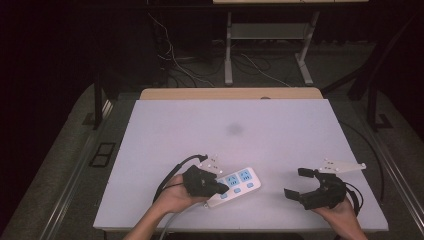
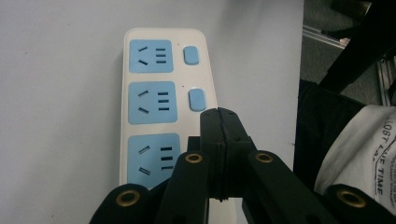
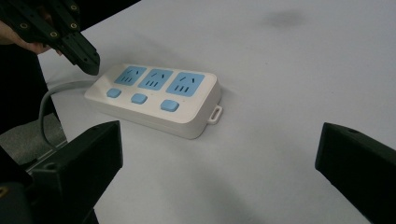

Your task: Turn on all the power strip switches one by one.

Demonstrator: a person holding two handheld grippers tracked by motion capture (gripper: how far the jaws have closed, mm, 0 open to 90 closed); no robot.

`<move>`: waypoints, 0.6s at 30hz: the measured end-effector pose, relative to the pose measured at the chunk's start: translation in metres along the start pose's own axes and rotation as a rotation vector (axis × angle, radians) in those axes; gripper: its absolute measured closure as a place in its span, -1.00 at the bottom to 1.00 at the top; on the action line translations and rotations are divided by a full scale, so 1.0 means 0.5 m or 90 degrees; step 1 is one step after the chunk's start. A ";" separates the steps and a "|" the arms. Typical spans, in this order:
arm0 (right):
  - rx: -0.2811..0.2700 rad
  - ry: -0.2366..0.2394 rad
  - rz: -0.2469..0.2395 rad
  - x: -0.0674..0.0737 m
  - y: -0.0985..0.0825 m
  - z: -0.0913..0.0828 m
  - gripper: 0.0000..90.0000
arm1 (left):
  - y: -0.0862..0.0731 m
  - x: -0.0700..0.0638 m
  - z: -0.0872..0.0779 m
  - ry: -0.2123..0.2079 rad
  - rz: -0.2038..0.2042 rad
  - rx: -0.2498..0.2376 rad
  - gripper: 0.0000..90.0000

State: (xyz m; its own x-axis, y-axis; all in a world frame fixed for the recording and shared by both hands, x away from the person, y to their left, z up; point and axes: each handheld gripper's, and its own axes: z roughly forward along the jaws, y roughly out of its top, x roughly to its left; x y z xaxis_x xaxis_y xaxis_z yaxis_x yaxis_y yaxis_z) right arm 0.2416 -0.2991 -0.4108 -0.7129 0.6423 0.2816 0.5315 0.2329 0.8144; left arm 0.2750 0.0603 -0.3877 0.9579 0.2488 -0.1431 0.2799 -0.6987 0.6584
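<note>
Closed left hand-held gripper (image 1: 220, 188) being aimed at a power strip (image 1: 239, 183) switch.
The strip is lying at 6 o'clock on the tabletop (image 1: 260, 130); a press is possibly being started, nothing gripped; the right hand-held gripper (image 1: 296, 184) is being held wide open, empty.

Both grippers are matte black plastic. The left gripper (image 1: 216, 187) has brass-coloured rivets along its linkage arms and a dark cable trailing from it. The right gripper (image 1: 298, 184) carries a pale three-cornered plate; its jaws are blocky.
</note>
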 end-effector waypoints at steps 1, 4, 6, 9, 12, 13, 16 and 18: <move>0.000 0.001 0.000 0.000 0.000 0.000 -0.99 | 0.000 0.000 0.003 -0.001 0.000 0.002 0.97; -0.001 0.000 -0.002 0.000 0.000 0.000 -0.99 | 0.001 0.002 0.009 0.000 0.006 0.014 0.97; 0.002 0.001 -0.002 0.000 0.000 0.000 -0.99 | 0.001 0.003 0.012 0.003 0.006 0.022 0.98; 0.003 0.001 -0.003 0.001 0.000 0.001 -0.99 | 0.000 0.004 0.016 0.002 0.007 0.027 0.97; 0.002 0.000 -0.004 0.001 0.000 0.001 -0.99 | -0.001 0.004 0.020 0.001 0.005 0.032 0.97; 0.002 0.000 -0.004 0.001 0.000 0.001 -0.99 | -0.002 0.005 0.021 0.001 0.007 0.036 0.97; 0.002 0.000 -0.005 0.001 -0.001 0.001 -0.99 | -0.003 0.006 0.027 -0.002 0.009 0.043 0.97; 0.001 0.000 -0.005 0.001 -0.001 0.001 -0.99 | -0.005 0.006 0.031 0.000 0.006 0.045 0.97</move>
State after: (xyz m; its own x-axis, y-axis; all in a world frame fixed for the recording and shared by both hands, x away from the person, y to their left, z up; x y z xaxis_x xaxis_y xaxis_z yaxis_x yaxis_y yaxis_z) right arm 0.2412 -0.2986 -0.4111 -0.7175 0.6398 0.2754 0.5266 0.2393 0.8157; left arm 0.2781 0.0523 -0.4010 0.9608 0.2411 -0.1370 0.2738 -0.7465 0.6064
